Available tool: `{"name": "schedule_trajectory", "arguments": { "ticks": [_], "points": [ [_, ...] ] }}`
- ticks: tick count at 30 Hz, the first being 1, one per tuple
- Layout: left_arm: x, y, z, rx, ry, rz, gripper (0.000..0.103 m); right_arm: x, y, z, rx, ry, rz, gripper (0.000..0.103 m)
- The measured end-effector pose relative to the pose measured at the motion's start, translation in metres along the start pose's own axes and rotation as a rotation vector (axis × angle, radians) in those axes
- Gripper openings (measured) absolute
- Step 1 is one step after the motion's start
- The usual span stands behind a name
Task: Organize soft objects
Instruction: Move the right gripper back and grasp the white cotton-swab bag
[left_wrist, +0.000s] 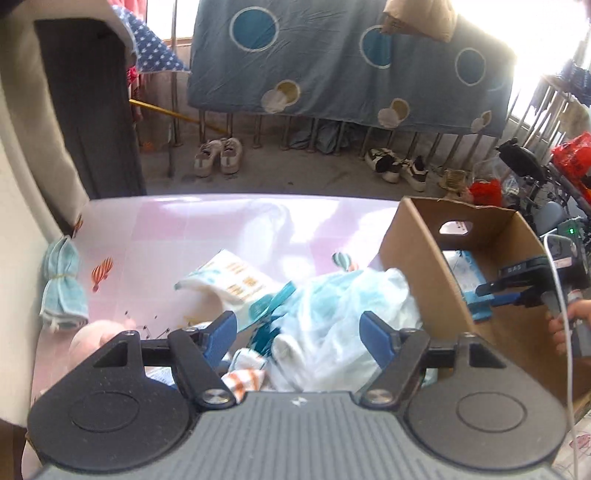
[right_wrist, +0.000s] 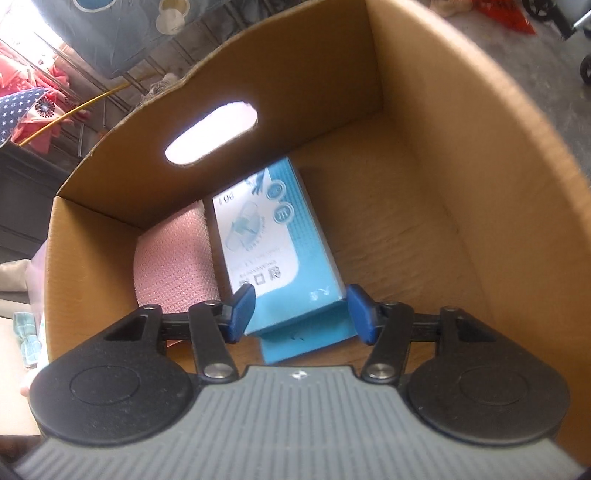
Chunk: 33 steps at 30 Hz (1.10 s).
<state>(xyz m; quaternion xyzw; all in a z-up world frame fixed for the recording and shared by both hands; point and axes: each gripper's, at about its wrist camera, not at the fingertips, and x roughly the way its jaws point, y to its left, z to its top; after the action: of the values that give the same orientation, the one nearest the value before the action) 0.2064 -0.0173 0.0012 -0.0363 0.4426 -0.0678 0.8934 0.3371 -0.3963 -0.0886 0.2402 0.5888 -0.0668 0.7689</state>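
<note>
A: Your right gripper (right_wrist: 301, 312) is down in the cardboard box (right_wrist: 461, 155), jaws apart around the near end of the blue packet (right_wrist: 273, 236), pads not clearly pressing. The print reads upside down; I only get "108".

B: The pink mesh bundle (right_wrist: 173, 266) lies left of it. Your left gripper (left_wrist: 299, 334) is wide open, empty, above the plastic bags (left_wrist: 332, 306) at center frame; the tied teal towel (left_wrist: 61, 280) sits mid-left.

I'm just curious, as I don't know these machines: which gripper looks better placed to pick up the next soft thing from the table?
Probably the left gripper: it hangs open over the pile of soft packets. The right gripper is down inside the cardboard box.
</note>
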Motion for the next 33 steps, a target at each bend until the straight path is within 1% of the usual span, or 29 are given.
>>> {"name": "schedule_trajectory", "arguments": {
  "ticks": [1, 3, 5, 9, 12, 13, 14, 17, 21, 24, 27, 29, 31, 33],
  "points": [
    [0.000, 0.009, -0.007, -0.005, 0.011, 0.000, 0.074, 0.002, -0.001, -0.001, 0.000, -0.001, 0.007, 0.036],
    [-0.003, 0.020, -0.020, -0.008, 0.015, 0.006, 0.074, 0.004, 0.001, -0.001, -0.002, -0.016, 0.021, 0.034],
    [-0.006, 0.028, -0.031, -0.005, 0.008, 0.023, 0.074, 0.004, 0.005, -0.001, -0.017, -0.031, 0.016, 0.032],
    [-0.014, 0.045, -0.054, -0.020, -0.009, 0.047, 0.074, 0.007, 0.011, 0.003, -0.028, -0.038, 0.016, 0.032],
    [-0.023, 0.057, -0.067, -0.038, -0.036, 0.056, 0.074, 0.006, 0.011, 0.002, -0.037, -0.047, 0.019, 0.034],
    [-0.024, 0.058, -0.069, -0.036, -0.044, 0.059, 0.074, 0.004, 0.011, 0.001, -0.039, -0.053, 0.021, 0.037],
    [-0.026, 0.061, -0.073, -0.030, -0.054, 0.067, 0.074, 0.001, 0.011, 0.000, -0.037, -0.057, 0.026, 0.042],
    [-0.030, 0.065, -0.077, -0.027, -0.074, 0.082, 0.074, -0.015, 0.011, -0.003, -0.032, -0.091, 0.049, 0.048],
    [-0.030, 0.071, -0.077, -0.062, -0.074, 0.050, 0.074, -0.047, 0.024, -0.007, -0.061, -0.158, 0.072, 0.049],
    [-0.027, 0.073, -0.073, -0.084, -0.077, 0.029, 0.074, -0.077, 0.044, -0.012, -0.090, -0.205, 0.150, 0.049],
    [-0.020, 0.071, -0.063, -0.087, -0.078, 0.023, 0.074, -0.096, 0.076, -0.017, -0.137, -0.215, 0.282, 0.050],
    [-0.011, 0.069, -0.053, -0.100, -0.079, 0.021, 0.073, -0.097, 0.108, -0.020, -0.182, -0.187, 0.377, 0.053],
    [0.000, 0.070, -0.044, -0.115, -0.084, 0.020, 0.073, -0.089, 0.143, -0.023, -0.229, -0.144, 0.453, 0.055],
    [0.017, 0.073, -0.032, -0.146, -0.082, 0.030, 0.070, -0.074, 0.179, -0.024, -0.255, -0.071, 0.520, 0.057]
  ]
}}
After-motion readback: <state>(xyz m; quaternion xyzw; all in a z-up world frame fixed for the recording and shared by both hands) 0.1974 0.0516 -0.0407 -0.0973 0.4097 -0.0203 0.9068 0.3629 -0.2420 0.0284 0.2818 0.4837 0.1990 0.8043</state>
